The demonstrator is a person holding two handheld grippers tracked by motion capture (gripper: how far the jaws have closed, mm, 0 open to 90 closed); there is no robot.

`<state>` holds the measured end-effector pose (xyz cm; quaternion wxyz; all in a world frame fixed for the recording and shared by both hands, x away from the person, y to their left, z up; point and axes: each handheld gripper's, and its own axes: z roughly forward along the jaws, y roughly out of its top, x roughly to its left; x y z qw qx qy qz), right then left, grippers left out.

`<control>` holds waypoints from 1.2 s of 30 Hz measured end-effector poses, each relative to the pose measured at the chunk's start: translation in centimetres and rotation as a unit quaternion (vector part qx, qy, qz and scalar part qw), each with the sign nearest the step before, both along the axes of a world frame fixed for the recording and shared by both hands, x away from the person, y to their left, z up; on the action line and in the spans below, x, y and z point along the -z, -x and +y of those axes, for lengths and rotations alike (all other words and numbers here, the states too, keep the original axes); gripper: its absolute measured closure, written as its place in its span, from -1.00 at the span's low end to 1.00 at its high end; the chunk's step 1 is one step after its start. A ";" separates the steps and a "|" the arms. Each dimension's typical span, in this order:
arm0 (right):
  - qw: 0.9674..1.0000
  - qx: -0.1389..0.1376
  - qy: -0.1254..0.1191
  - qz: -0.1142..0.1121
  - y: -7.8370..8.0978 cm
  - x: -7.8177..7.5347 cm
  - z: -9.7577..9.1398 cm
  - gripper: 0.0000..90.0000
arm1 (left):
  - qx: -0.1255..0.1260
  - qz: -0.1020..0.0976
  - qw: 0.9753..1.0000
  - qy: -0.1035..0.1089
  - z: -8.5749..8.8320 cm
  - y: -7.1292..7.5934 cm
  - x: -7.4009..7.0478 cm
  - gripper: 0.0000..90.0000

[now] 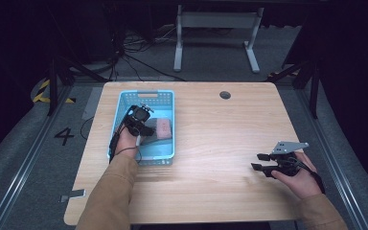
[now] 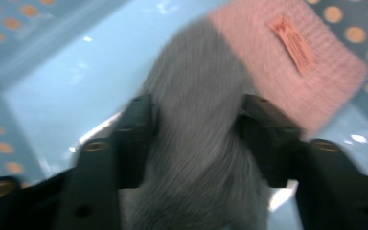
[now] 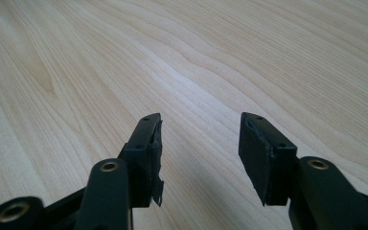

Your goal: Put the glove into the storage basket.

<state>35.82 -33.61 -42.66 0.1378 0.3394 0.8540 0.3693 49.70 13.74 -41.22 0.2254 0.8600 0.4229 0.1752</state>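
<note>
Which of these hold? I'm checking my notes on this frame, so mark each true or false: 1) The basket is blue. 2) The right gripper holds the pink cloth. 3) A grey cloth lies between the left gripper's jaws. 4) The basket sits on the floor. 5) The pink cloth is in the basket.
1) True: the basket is light blue.
2) False: the right gripper is open over the bare table, with nothing between its jaws.
3) True: the grey cloth sits between the jaws of the left gripper.
4) False: it stands on the table.
5) True: the pink cloth lies inside it.
</note>
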 end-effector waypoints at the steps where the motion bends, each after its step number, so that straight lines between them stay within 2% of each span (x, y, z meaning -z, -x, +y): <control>1: 1.000 0.000 0.000 -0.001 0.0 0.0 0.0 0.14 | -0.001 -0.008 1.000 0.002 0.1 0.1 -0.2 -0.22; 6: 1.000 -0.003 0.002 0.000 -0.2 0.0 0.2 0.13 | 0.007 -0.044 0.998 0.048 0.4 2.3 -2.1 -0.24; 8: 1.000 -0.004 0.002 0.000 -0.3 0.0 0.3 0.13 | 0.023 -0.062 0.995 0.069 0.3 3.8 -2.9 -0.24; 12: 1.000 -0.005 0.004 0.001 -0.5 0.2 0.4 0.12 | 0.064 -0.095 0.988 0.105 -0.5 7.7 -4.2 -0.25; 13: 1.000 -0.006 0.004 0.003 -0.5 0.2 0.4 0.12 | 0.077 -0.100 0.985 0.118 -0.8 8.9 -4.3 -0.25; 15: 1.000 -0.006 0.004 0.005 -0.5 0.3 0.5 0.12 | 0.097 -0.106 0.982 0.125 -1.1 10.6 -4.5 -0.25; 16: 1.000 -0.006 0.004 0.005 -0.5 0.3 0.5 0.11 | 0.109 -0.108 0.979 0.137 -1.4 11.7 -4.4 -0.25; 20: 1.000 -0.006 0.003 0.005 -0.5 0.4 0.5 0.09 | 0.144 -0.096 0.970 0.172 -2.1 14.2 -3.5 -0.24; 21: 1.000 -0.006 0.004 0.006 -0.5 0.4 0.4 0.09 | 0.156 -0.096 0.966 0.182 -2.4 15.0 -3.1 -0.24; 23: 1.000 -0.005 0.006 0.007 -0.5 0.6 0.4 0.09 | 0.169 -0.084 0.962 0.199 -2.9 15.8 -2.4 -0.23; 24: 1.000 -0.005 0.006 0.008 -0.5 0.6 0.4 0.09 | 0.177 -0.081 0.958 0.211 -3.2 16.4 -1.9 -0.23; 25: 1.000 -0.005 0.006 0.008 -0.5 0.6 0.3 0.09 | 0.183 -0.083 0.956 0.213 -3.4 16.7 -1.5 -0.23; 26: 1.000 -0.005 0.006 0.007 -0.5 0.6 0.3 0.09 | 0.187 -0.089 0.956 0.206 -3.7 17.3 -1.0 -0.23; 28: 1.000 -0.004 0.004 0.007 -0.5 0.6 0.2 0.09 | 0.195 -0.091 0.954 0.208 -4.0 17.7 -0.1 -0.22; 31: 1.000 -0.002 0.006 0.008 -0.5 0.6 0.1 0.09 | 0.212 -0.065 0.952 0.209 -4.7 17.8 1.3 -0.19; 33: 1.000 -0.002 0.007 0.008 -0.5 0.7 0.1 0.09 | 0.224 -0.043 0.950 0.214 -5.3 17.7 1.9 -0.12; 34: 1.000 -0.001 0.006 0.008 -0.6 0.7 0.1 0.08 | 0.228 -0.038 0.949 0.213 -5.6 17.7 2.1 -0.13; 36: 1.000 -0.002 0.006 0.010 -0.6 0.8 0.2 0.08 | 0.246 -0.027 0.945 0.214 -6.1 17.6 2.6 -0.12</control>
